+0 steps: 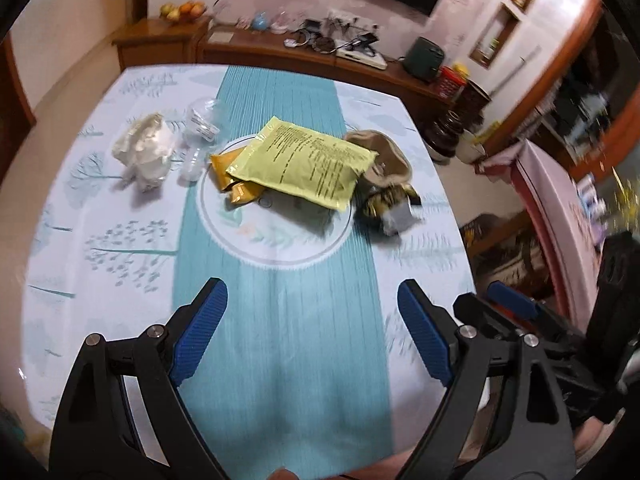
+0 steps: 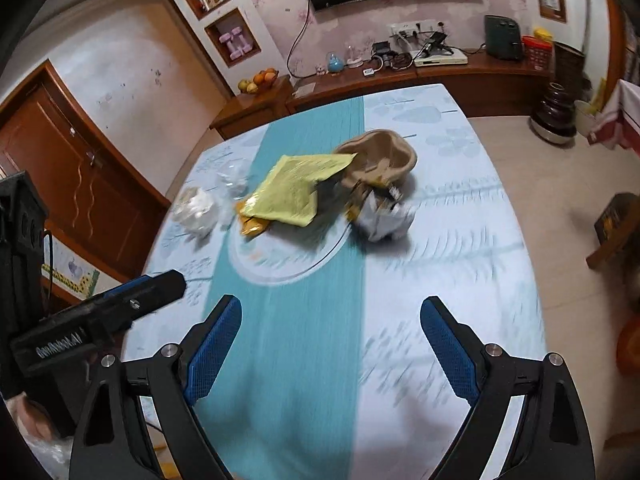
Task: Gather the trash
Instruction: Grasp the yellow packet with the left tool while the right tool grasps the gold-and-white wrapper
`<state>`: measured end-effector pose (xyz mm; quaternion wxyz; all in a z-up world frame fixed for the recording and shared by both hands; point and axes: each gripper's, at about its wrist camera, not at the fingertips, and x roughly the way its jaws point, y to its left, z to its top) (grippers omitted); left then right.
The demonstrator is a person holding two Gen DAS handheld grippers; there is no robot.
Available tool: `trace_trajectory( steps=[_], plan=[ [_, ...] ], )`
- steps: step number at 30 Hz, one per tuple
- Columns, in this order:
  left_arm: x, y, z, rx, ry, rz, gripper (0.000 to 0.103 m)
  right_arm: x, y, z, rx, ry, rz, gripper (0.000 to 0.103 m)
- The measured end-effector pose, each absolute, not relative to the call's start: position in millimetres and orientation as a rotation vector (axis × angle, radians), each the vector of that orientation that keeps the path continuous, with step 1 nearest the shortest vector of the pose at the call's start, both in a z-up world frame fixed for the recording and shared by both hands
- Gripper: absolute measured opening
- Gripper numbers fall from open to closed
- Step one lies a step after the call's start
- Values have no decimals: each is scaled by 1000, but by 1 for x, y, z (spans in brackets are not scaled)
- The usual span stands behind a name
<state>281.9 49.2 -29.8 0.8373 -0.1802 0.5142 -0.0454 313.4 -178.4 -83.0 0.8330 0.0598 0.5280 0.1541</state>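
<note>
while nothing is held yet, the left gripper [image 1: 312, 320] is kept wide open, the yellow packet [image 1: 304, 164] lying well ahead of its jaws. in the right view, the right gripper [image 2: 330, 340] is likewise spread empty, crumpled wrapper [image 2: 384, 220] ahead, seemingly readied for a first pick.

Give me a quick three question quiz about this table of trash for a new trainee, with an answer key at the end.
1. True or false: the left gripper is shut on a piece of trash.
2. Multiple choice: the yellow packet lies partly on top of which item? A) the white crumpled paper B) the orange sachets C) the clear plastic cup
3. Fill in: the brown pulp tray sits on the packet's ____ side, as seen from the left wrist view.

Key
1. False; both it and the right gripper are open and hold nothing, short of the trash.
2. B
3. right
</note>
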Motion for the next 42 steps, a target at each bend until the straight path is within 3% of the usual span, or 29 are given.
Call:
trace_trajectory(
  steps=[12,17,22,33,36,38,42],
  plan=[
    [397,51,-111,-685,1163,26,85,442,-176,-165,-1,1137,369,92],
    [417,49,-145,-768,1199,39,85,460,-162,-193,-54,1172,414,85],
    [425,46,-173,-832,1205,45,85,463,-154,-211,-86,1194,447,69],
    [452,27,-204,-988,1180,27,85,464,-156,-218,-72,1186,457,63],
    [457,25,-213,-1049,1177,56,73,466,-157,-219,-62,1184,462,63],
    [456,23,-216,-1077,1173,48,49,467,-158,-219,-56,1184,463,62],
    [455,20,-213,-1066,1157,48,26,465,-160,-216,-43,1184,468,58]
  ],
)
